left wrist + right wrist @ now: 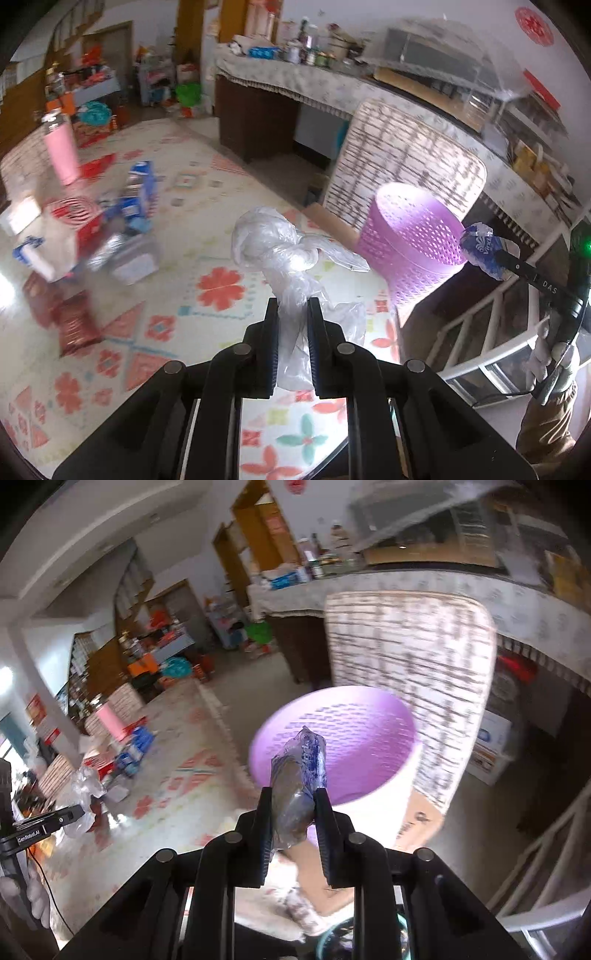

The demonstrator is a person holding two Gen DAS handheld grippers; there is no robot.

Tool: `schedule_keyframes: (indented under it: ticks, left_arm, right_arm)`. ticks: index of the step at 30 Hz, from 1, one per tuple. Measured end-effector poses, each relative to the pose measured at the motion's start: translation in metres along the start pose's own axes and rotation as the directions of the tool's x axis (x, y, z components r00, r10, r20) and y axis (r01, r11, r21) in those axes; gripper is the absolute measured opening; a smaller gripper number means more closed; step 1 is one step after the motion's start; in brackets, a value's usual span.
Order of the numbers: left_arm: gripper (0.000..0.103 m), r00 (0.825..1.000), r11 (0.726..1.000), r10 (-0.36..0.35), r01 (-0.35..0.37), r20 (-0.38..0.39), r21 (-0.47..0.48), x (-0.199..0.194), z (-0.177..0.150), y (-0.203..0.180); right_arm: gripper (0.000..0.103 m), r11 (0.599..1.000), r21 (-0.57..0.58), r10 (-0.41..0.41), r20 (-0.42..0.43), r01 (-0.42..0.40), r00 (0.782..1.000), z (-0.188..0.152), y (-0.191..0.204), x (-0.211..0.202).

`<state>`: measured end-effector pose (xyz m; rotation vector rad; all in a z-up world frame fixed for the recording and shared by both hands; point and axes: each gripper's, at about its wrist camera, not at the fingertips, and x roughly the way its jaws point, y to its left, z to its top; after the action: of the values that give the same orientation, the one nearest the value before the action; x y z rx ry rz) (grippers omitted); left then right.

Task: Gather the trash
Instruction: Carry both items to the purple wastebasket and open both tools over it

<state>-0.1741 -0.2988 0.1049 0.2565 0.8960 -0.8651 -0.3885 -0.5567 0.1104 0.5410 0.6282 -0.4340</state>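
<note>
My left gripper (292, 308) is shut on a crumpled clear plastic bag (273, 243), held up over the flowered tablecloth (184, 280). To its right stands a purple perforated waste basket (413, 243). My right gripper (293, 797) is shut on a blue and clear plastic wrapper (299, 771), with the purple basket (354, 738) just beyond and below it. In the left wrist view that wrapper (482, 249) shows at the basket's right rim, in the right gripper (500, 256) held by a gloved hand (550, 354). The left gripper (75, 814) with the clear bag (83, 786) shows at the right wrist view's left edge.
On the cloth to the left lie blue cartons (142, 192), a red box (77, 218), a clear tub (133, 254) and a pink bottle (61, 151). A slatted chair back (406, 162) stands behind the basket. A cluttered counter (295, 74) runs along the back wall.
</note>
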Motion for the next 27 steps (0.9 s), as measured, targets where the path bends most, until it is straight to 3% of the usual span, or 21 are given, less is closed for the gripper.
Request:
schedule_keyframes:
  ticks: [9, 22, 24, 25, 26, 27]
  left_arm:
    - [0.013, 0.998, 0.999, -0.032, 0.033, -0.051, 0.027, 0.040, 0.031, -0.035]
    - [0.013, 0.982, 0.970, -0.176, 0.185, -0.068, 0.155, 0.103, 0.113, -0.134]
    - [0.019, 0.982, 0.964, -0.177, 0.188, -0.072, 0.189, 0.118, 0.124, -0.150]
    - [0.035, 0.983, 0.963, -0.169, 0.181, -0.075, 0.202, 0.124, 0.127, -0.155]
    - [0.057, 0.985, 0.963, -0.155, 0.169, -0.079, 0.209, 0.130, 0.129, -0.159]
    - [0.065, 0.986, 0.965, -0.147, 0.160, -0.077, 0.209, 0.133, 0.129, -0.160]
  right_arm:
    - [0.023, 0.997, 0.071, -0.033, -0.021, 0.035, 0.999, 0.005, -0.053, 0.010]
    - [0.024, 0.995, 0.098, 0.004, -0.003, -0.004, 1.000, 0.045, -0.065, 0.061]
    - [0.026, 0.995, 0.103, 0.007, -0.010, -0.006, 1.000, 0.051, -0.066, 0.072]
    - [0.026, 0.995, 0.102, 0.009, -0.012, -0.008, 1.000, 0.053, -0.065, 0.078]
    - [0.026, 0.995, 0.099, 0.003, -0.014, -0.002, 1.000, 0.054, -0.065, 0.082]
    - [0.029, 0.995, 0.099, -0.015, -0.015, 0.016, 1.000, 0.055, -0.064, 0.087]
